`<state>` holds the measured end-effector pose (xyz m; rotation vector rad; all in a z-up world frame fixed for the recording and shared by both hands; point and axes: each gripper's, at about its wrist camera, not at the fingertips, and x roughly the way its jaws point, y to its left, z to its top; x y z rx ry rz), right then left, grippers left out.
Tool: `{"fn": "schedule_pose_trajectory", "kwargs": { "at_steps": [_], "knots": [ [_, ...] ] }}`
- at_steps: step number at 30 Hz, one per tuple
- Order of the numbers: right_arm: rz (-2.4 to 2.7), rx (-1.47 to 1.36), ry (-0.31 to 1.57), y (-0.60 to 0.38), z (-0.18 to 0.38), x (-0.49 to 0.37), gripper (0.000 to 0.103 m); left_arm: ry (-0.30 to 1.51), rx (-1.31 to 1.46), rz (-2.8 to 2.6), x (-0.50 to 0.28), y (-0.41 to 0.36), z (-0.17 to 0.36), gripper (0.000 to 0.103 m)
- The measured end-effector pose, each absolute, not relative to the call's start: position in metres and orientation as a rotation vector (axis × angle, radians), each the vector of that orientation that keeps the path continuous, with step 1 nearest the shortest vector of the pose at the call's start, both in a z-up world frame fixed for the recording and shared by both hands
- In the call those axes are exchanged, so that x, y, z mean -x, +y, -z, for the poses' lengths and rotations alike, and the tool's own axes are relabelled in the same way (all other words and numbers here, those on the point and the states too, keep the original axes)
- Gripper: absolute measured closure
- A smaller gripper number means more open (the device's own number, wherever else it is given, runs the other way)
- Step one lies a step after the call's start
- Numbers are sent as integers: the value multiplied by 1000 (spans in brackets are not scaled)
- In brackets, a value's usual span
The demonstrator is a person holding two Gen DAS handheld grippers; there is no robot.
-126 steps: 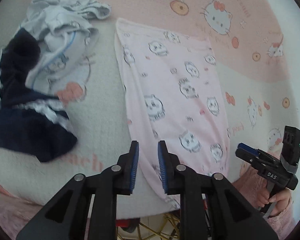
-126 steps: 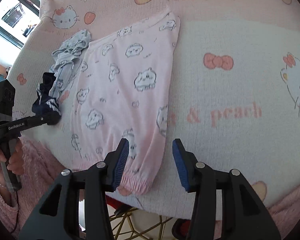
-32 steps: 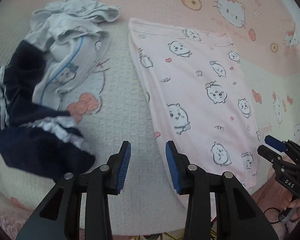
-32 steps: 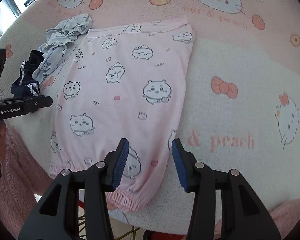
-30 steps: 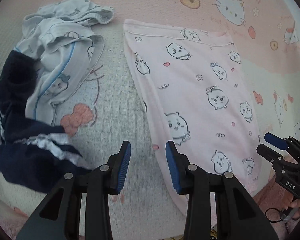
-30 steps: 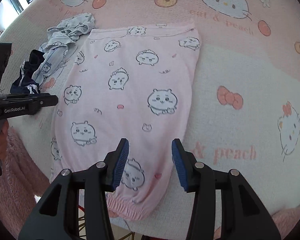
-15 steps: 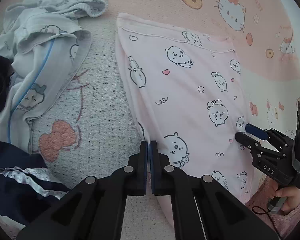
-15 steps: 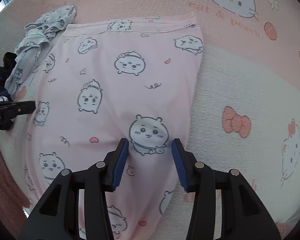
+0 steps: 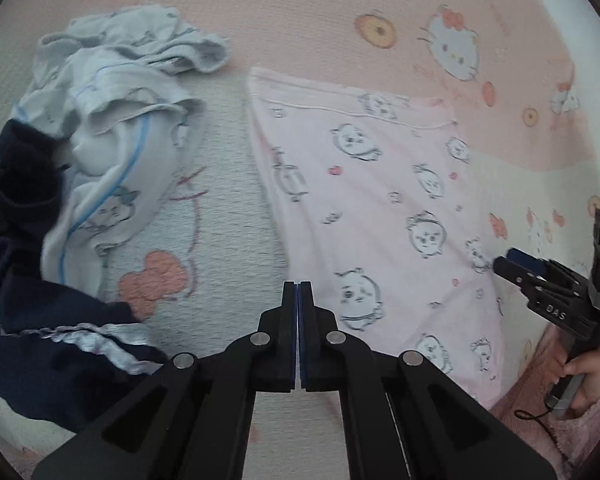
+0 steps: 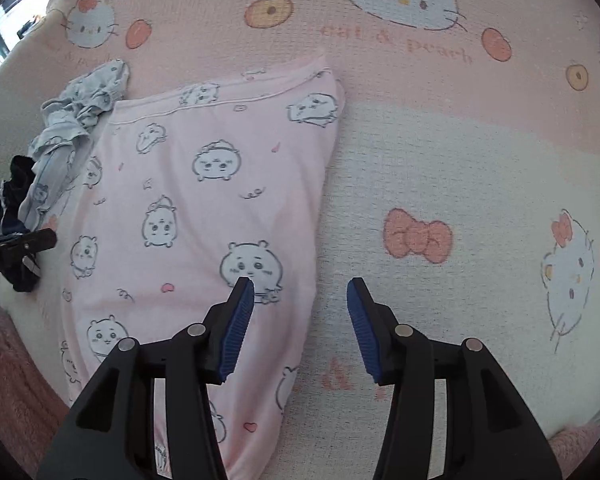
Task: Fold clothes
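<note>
Here the left gripper (image 9: 298, 286), jaws pressed together, sits at the left edge of the pink trousers (image 9: 380, 208) filling mid-frame, while the right gripper (image 10: 300, 292), half-spread, straddles their right edge.

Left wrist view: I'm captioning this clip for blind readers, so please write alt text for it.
The left gripper, fingers shut, points down at the left edge of pink pajama pants lying flat on a cartoon-cat blanket; whether it pinches the fabric is unclear. A pale blue garment and a navy one lie crumpled at left. The right gripper enters from the right.
</note>
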<state>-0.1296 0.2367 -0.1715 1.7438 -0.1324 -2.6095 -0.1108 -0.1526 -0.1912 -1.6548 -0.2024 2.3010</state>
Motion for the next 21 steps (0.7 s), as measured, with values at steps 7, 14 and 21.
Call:
{"fn": "schedule_pose_trajectory", "kwargs": {
  "at_steps": [7, 14, 21],
  "knots": [
    [2622, -1852, -89, 258, 191, 118, 51, -48, 1815, -2369, 122, -146, 206, 100],
    [2605, -1772, -233, 280, 168, 130, 51, -276, 1690, -2339, 134, -180, 185, 100],
    [2523, -1779, -51, 241, 182, 227, 53, -129, 1688, -2220, 205, -137, 203, 100]
  ]
}}
